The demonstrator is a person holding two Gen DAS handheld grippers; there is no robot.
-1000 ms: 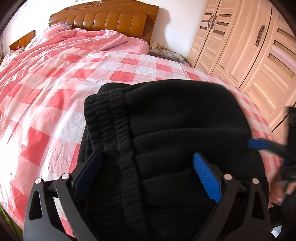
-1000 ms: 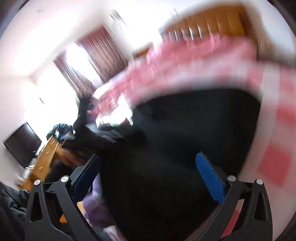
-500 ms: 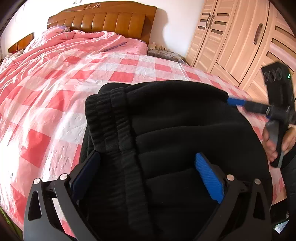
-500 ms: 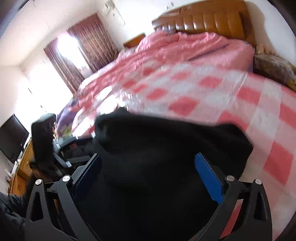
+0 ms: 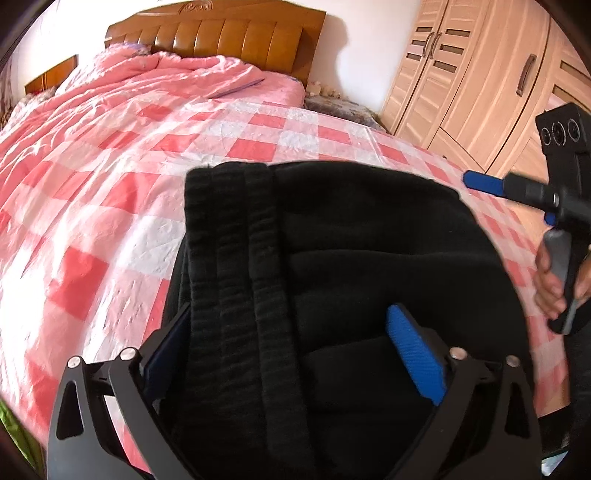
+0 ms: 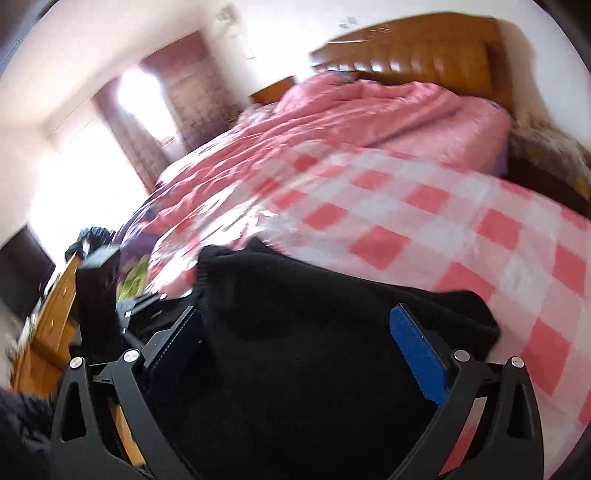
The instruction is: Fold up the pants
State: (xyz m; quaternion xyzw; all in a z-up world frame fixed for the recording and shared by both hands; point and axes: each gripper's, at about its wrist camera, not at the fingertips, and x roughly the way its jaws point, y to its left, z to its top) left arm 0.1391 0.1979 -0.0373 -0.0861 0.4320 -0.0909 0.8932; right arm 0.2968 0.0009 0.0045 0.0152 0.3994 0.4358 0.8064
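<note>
Pants: black pants (image 5: 351, 258) lie folded into a thick bundle on the checked sheet, filling the centre and lower half of the left wrist view; the ribbed waistband (image 5: 236, 266) is stacked in three bands running from mid-frame down the left-centre
Pants, right wrist view: the same dark bundle (image 6: 314, 350) fills the lower centre, its far edge against the pink checks
Left gripper: left gripper (image 5: 291, 365) sits at the bottom of its own view, jaws spread wide, the bundle between them; the blue pad (image 5: 413, 354) on the right rests against the fabric, the left finger is partly hidden behind the waistband
Right gripper: right gripper (image 6: 295, 354) is at the bottom of its own view, jaws spread wide with the cloth between them, not clamped; in the left wrist view it shows at the right edge (image 5: 484, 182), a blue fingertip just beside the bundle's upper right corner, held by a hand (image 5: 554, 280)
Bed: pink-and-white checked sheet (image 5: 110, 221) across the left and middle; crumpled pink duvet (image 5: 155, 77) at upper left
Headboard: brown wooden headboard (image 5: 221, 33) at top centre
Wardrobe: light wooden wardrobe (image 5: 480, 74) at upper right
Blur: the right wrist view is smeared, so the left side of that frame is hard to read
</note>
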